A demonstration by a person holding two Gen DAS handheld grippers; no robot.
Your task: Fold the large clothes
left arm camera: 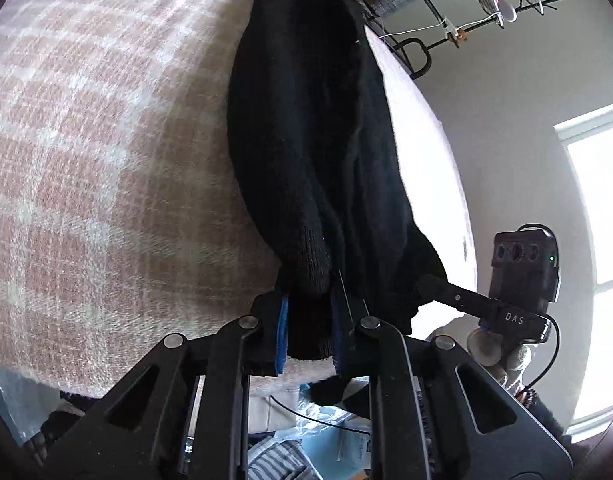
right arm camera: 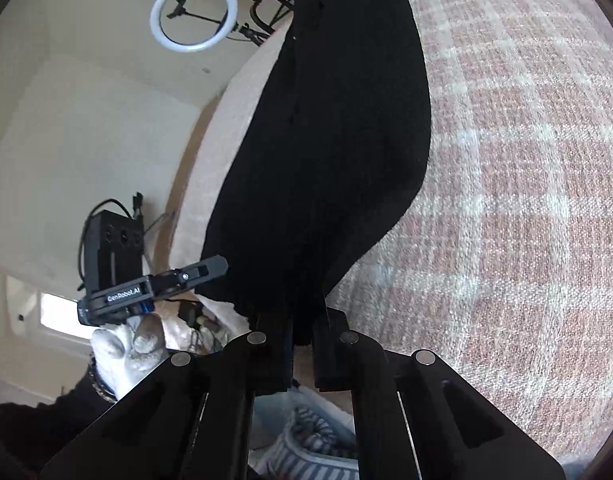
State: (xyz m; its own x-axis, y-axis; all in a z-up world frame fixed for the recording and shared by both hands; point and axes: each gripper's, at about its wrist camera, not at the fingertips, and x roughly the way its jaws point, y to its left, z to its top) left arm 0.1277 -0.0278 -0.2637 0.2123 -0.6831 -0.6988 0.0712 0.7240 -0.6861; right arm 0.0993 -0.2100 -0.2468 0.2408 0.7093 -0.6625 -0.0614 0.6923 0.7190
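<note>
Left tongs (left arm camera: 306, 320) and right tongs (right arm camera: 303, 332) clamping black sweater (left arm camera: 310, 140) hem, plaid blanket (left arm camera: 86, 160) beneath

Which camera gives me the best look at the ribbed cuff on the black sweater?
Left wrist: the ribbed cuff hangs lit just above the left gripper. In the right wrist view the black sweater is one dark mass; no cuff can be told.
</note>
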